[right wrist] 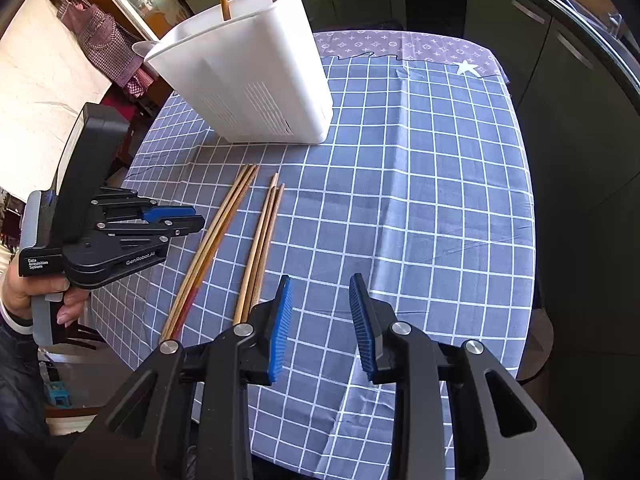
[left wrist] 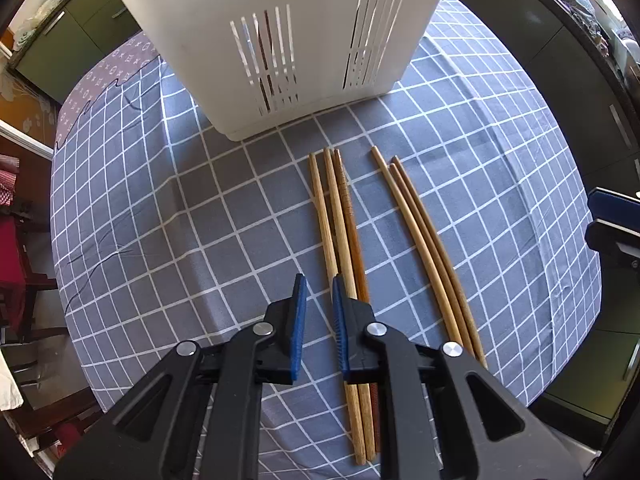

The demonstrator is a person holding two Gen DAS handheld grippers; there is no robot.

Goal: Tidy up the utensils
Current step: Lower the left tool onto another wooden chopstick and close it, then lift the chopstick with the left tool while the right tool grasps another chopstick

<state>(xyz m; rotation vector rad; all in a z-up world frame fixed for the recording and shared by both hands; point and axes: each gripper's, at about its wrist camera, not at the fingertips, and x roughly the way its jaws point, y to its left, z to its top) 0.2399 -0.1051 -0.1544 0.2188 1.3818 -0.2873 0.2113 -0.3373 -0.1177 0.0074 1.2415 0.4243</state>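
Checked cloth covers the kitchen table [right wrist: 440, 200]
A white slotted utensil holder [left wrist: 280, 40] stands upright; two bundles of wooden chopsticks [left wrist: 340, 220] [left wrist: 424, 240] lie just beside each other.

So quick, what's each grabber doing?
Left gripper: nearly closed, holding nothing, above the chopsticks.
Right gripper: open, empty.

Both grippers have black frames with silver rivets, ribbed blue fingers [right wrist: 280, 328], and white "GenRobot.AI" lettering.

Six loose chopsticks [left wrist: 352, 224], two more upright in one white holder [right wrist: 256, 80], two hand-held grippers [left wrist: 319, 304].
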